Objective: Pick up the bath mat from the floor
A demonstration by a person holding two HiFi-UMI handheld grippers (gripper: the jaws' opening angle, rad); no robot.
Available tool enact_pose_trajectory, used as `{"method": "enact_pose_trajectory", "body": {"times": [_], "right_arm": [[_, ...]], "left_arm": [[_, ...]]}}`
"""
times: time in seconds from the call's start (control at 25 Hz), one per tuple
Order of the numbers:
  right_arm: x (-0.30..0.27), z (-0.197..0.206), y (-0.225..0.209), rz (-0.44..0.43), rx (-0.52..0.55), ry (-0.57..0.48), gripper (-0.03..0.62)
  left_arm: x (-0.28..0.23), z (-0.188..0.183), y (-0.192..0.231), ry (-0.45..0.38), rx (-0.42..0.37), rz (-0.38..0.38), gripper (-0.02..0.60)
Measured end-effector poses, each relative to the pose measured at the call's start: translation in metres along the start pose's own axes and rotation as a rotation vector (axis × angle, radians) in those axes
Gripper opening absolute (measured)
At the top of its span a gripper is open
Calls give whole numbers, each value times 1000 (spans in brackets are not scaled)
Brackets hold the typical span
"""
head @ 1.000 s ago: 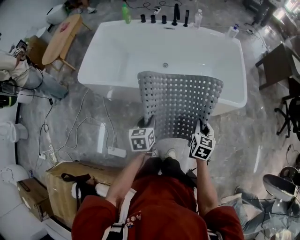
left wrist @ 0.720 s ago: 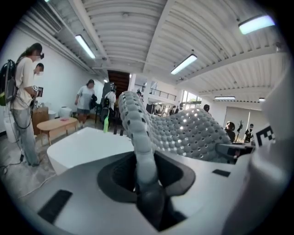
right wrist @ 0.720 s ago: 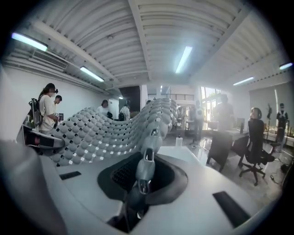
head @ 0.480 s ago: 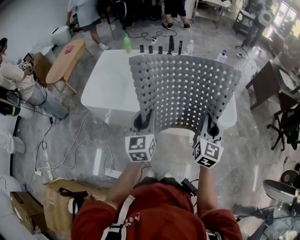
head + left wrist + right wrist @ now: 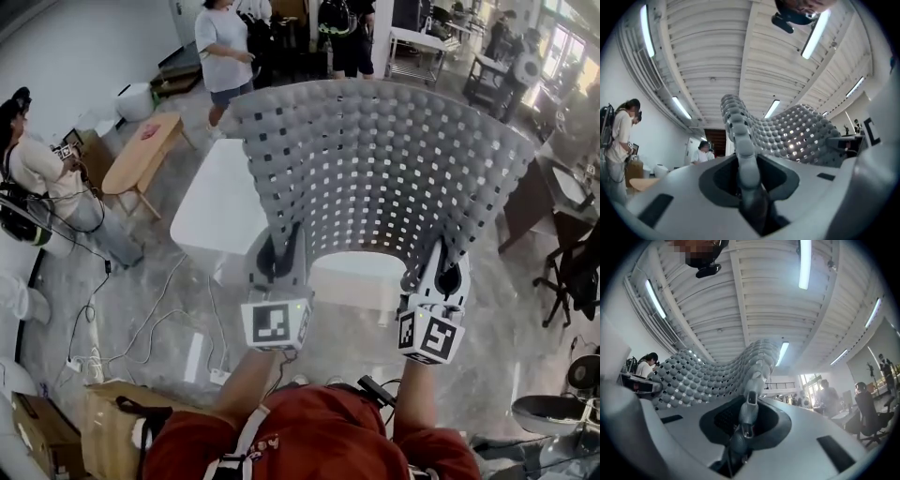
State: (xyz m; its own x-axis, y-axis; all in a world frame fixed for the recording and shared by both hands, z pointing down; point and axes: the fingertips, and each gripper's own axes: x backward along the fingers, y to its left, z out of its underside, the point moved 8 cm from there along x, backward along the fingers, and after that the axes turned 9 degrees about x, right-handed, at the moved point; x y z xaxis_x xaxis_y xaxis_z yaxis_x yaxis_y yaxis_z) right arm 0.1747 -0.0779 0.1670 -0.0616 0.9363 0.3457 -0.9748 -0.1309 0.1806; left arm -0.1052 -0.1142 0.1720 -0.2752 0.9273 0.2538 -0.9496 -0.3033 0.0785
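Bath mat (image 5: pixel 375 178) — higher, fully aloft

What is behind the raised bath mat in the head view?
Behind the bath mat, the white bathtub shows only at its left end and under the mat's lower edge; the rest is covered.

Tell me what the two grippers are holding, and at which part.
Both hold the grey perforated rubber bath mat: left gripper at its near left corner, right gripper at its near right corner.
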Motion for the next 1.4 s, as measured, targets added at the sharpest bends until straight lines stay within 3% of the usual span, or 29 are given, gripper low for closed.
{"method": "enact_pose_trajectory", "body": {"times": [0.12,0.24,0.56,1.4], "right_arm": [[3,-16,10,13,11,-69,52],[0,-26,12,28,20,-101,54],[4,-24,11,27,46,-110,55],[7,-29,-5,50,43,-86,57]], "left_arm": [[9,-21,0,-79,-20,-3,112],[5,-32,-1,-103,-7,-2,112],[5,-20,10,-110,-1,-30,112],[-3,-21,-5,-95,24,-3,112]]}}
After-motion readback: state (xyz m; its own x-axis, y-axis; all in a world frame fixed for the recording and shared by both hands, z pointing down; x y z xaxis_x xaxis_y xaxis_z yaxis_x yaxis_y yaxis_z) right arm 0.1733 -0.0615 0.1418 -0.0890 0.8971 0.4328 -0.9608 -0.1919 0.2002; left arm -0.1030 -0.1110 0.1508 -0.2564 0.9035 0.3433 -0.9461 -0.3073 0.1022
